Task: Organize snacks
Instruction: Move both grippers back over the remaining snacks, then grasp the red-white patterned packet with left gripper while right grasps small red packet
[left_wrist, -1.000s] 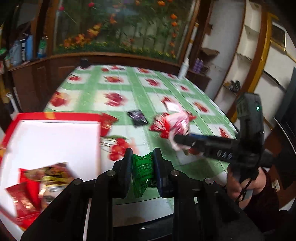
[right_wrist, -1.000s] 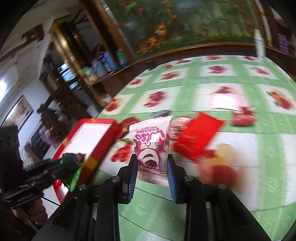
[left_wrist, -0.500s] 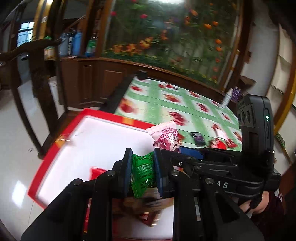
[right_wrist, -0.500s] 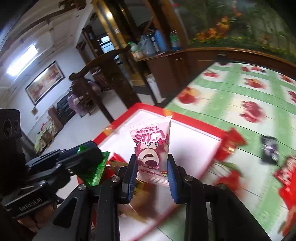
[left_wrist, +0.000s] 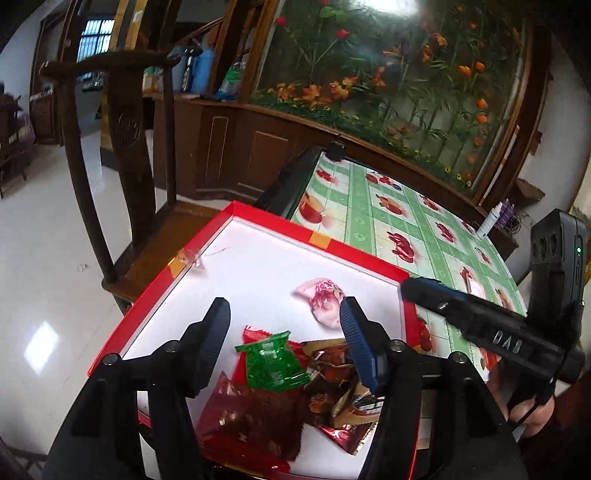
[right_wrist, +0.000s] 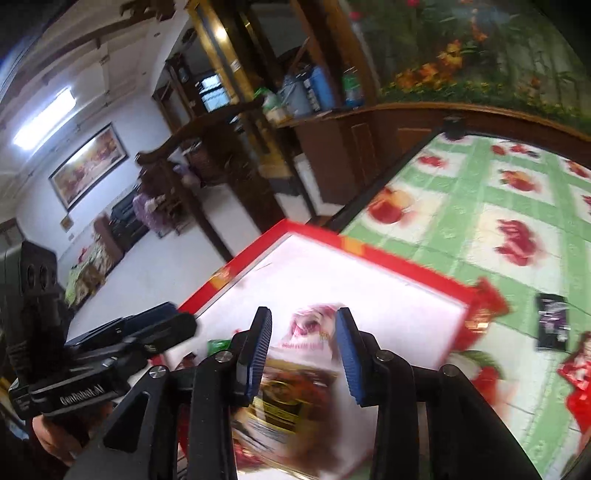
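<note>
Nearest, the left gripper (left_wrist: 284, 339) hangs over the red-rimmed tray (left_wrist: 258, 218), jaws opening and empty, so the green packet (left_wrist: 275, 363) lies on the snack pile (left_wrist: 295, 402). Beyond, the right gripper (right_wrist: 303, 349) is opening too, letting the pink packet (left_wrist: 322, 301) drop on the tray's white floor; more snacks wait on the bench (right_wrist: 517, 192) to the far right.

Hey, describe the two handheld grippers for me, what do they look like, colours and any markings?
Both are matte black, angular plastic with silver screw heads at the finger joints. The left gripper and right gripper have black fingers with ribbed blue pads. Seen from the side, each carries a boxy black camera module, here with a green light, and white lettering on the body. A dark sleeve shows at the right hand.
</note>
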